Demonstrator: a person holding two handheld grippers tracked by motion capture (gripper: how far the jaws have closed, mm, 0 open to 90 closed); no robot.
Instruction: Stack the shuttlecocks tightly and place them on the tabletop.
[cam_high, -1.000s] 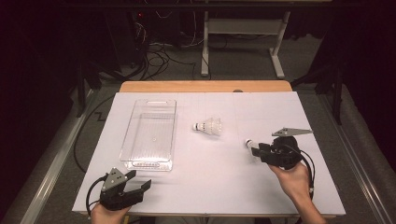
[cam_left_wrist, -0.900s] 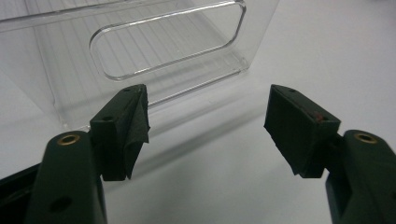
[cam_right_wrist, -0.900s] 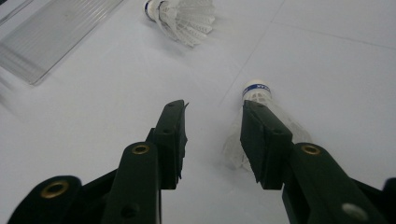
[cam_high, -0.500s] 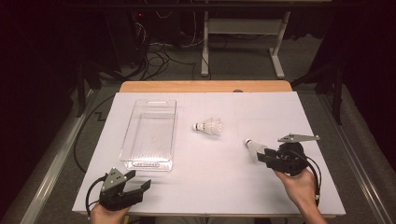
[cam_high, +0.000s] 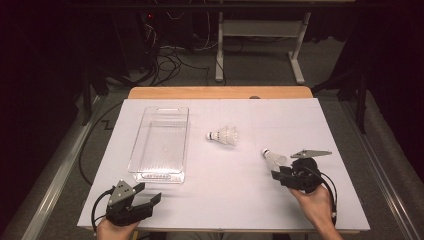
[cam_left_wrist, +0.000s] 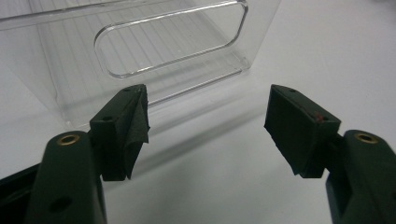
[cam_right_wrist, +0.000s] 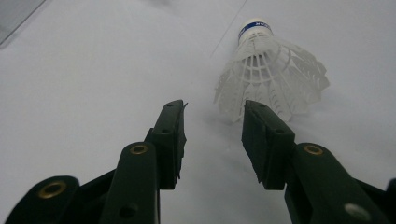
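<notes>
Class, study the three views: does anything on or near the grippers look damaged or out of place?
One thing: on the left gripper, the black lining of one pad has peeled loose and hangs creased off its face. The clear bin and both shuttlecocks look sound.

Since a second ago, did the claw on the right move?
Yes. The right claw slid a little to the right and toward the person, away from the middle birdie, which stayed put on the white table.
</notes>
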